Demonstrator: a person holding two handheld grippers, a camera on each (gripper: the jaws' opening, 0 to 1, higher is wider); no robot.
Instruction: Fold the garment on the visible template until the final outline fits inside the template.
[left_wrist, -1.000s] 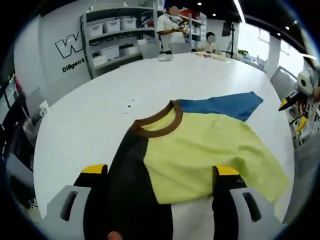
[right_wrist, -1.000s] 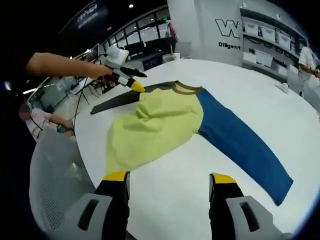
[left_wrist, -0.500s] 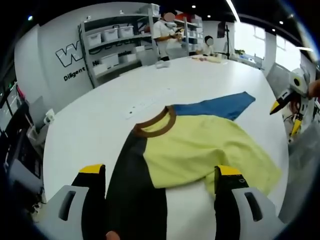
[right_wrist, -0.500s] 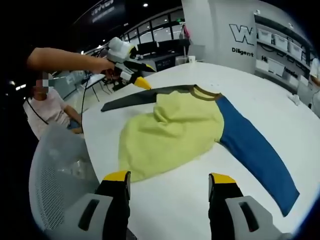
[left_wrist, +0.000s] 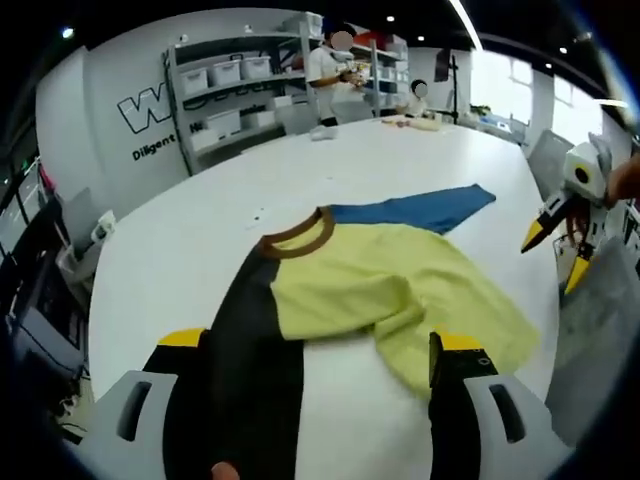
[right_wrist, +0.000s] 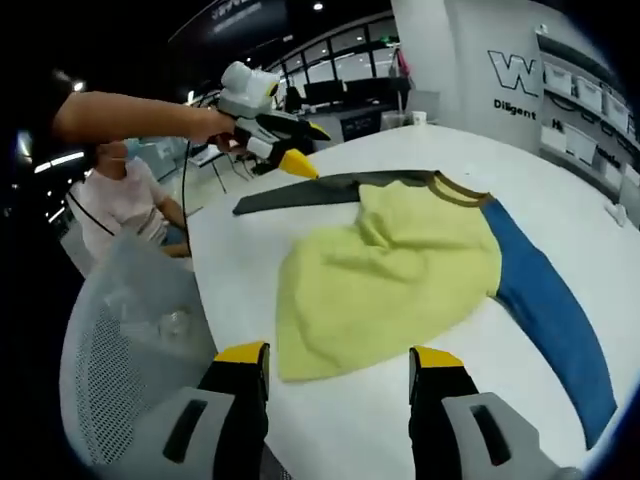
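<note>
Your two grippers, left (left_wrist: 315, 345) and right (right_wrist: 338, 355), both gaping and empty, have backed off; the garment (right_wrist: 400, 265) lies rumpled, apparently unfolded.

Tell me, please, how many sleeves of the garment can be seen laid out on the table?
2: the black sleeve stretches toward the left gripper, between its jaws, and the blue sleeve lies on the garment's opposite side, stretched flat across the white table.

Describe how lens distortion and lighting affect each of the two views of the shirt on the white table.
Left gripper view: fisheye bends the table edge into a curve; ceiling strip lights glare above; the shirt looks slightly soft. Right gripper view: the table also bows; the background is darker, with bright ceiling spots; the left gripper reads fairly sharp against it.
</note>
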